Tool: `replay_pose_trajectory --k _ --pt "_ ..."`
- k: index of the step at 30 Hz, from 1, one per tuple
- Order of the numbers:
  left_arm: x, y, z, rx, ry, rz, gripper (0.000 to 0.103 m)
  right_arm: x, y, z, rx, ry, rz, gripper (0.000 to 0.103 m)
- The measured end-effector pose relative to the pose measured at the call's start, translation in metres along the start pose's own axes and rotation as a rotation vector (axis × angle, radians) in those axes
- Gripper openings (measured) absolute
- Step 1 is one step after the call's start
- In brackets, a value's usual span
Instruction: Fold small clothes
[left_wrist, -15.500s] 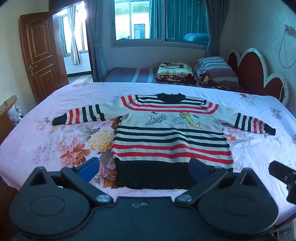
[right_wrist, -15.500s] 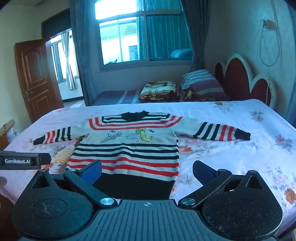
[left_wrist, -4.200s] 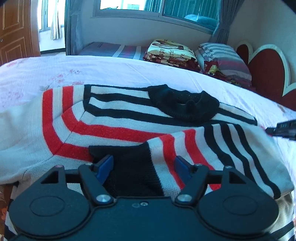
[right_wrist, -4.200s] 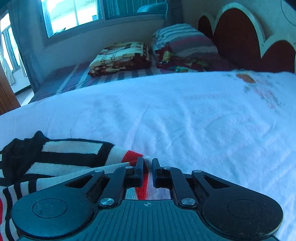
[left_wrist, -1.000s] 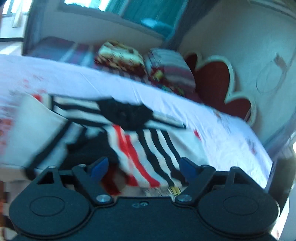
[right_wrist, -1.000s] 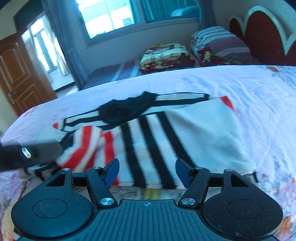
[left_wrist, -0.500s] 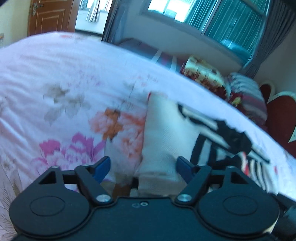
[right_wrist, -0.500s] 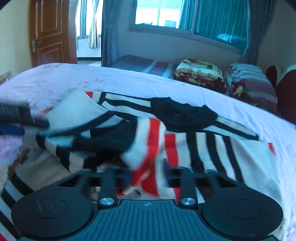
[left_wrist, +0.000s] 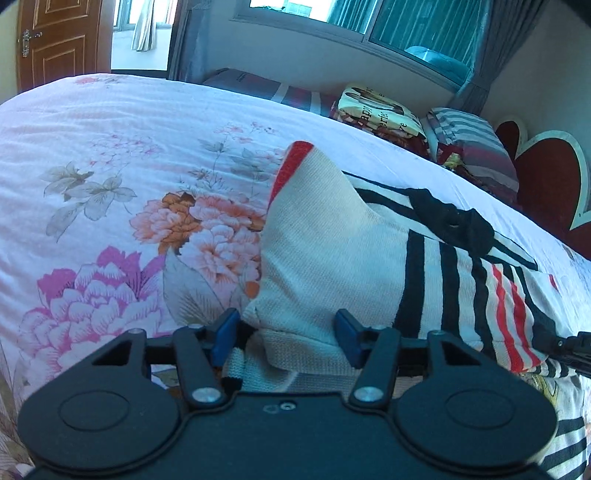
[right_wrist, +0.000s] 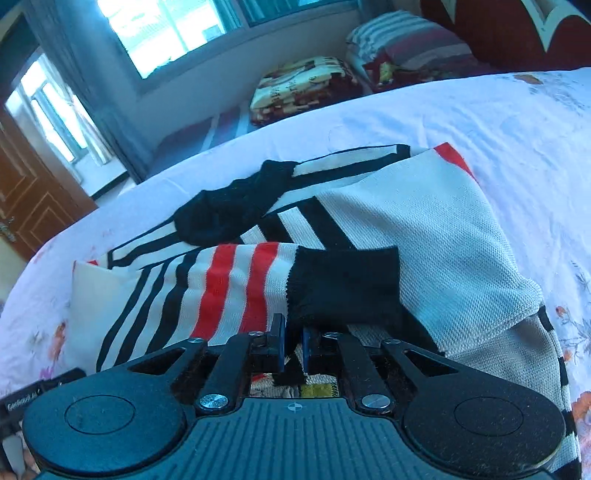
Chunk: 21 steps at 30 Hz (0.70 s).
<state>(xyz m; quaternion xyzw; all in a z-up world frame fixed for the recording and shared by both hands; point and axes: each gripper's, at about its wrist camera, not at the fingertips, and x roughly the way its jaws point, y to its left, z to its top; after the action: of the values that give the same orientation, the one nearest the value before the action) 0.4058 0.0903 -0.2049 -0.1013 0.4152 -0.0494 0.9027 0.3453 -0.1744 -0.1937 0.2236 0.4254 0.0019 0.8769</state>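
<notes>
on the far left, a brown door (left_wrist: 62, 40) and pale curtain (left_wrist: 147, 22) past the bed (left_wrist: 92, 166), floral sheet spread wide. next, left gripper (left_wrist: 288, 334) low over the sheet, blue pads (left_wrist: 225, 330) about half apart and closing, a cream fold of the sweater (left_wrist: 332, 251) bunched between them, the right pad against the cloth, the left not clearly touching. sweater lying mid-bed, both sleeves folded in across the chest, black collar (left_wrist: 454, 225) toward the window. right of that, right gripper (right_wrist: 293, 349) nearly closed and still narrowing, pinching a dark knit edge just under the black cuff (right_wrist: 343, 280) of the red-striped sleeve (right_wrist: 229, 291). further right, a folded blanket (right_wrist: 306, 88) and striped pillow (right_wrist: 406, 44) beyond the bed, then the red headboard (left_wrist: 546, 177) at the far edge.
</notes>
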Motion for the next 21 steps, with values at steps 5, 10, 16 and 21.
replay_pose_trajectory --k 5,10,16,21 --pt "0.0 0.001 0.006 -0.016 0.015 -0.002 0.055 -0.01 -0.011 0.005 0.044 -0.07 -0.037 0.065" --pt "0.007 -0.003 0.011 -0.004 0.012 0.005 0.056 0.004 -0.032 0.018 0.067 -0.025 -0.044 0.032" --pt "0.004 -0.008 0.01 -0.003 -0.003 0.011 0.054 -0.014 -0.02 0.019 -0.038 -0.12 -0.058 0.013" --pt "0.011 -0.013 0.008 0.005 0.019 0.013 0.054 -0.007 -0.022 0.017 -0.14 -0.102 -0.126 0.013"
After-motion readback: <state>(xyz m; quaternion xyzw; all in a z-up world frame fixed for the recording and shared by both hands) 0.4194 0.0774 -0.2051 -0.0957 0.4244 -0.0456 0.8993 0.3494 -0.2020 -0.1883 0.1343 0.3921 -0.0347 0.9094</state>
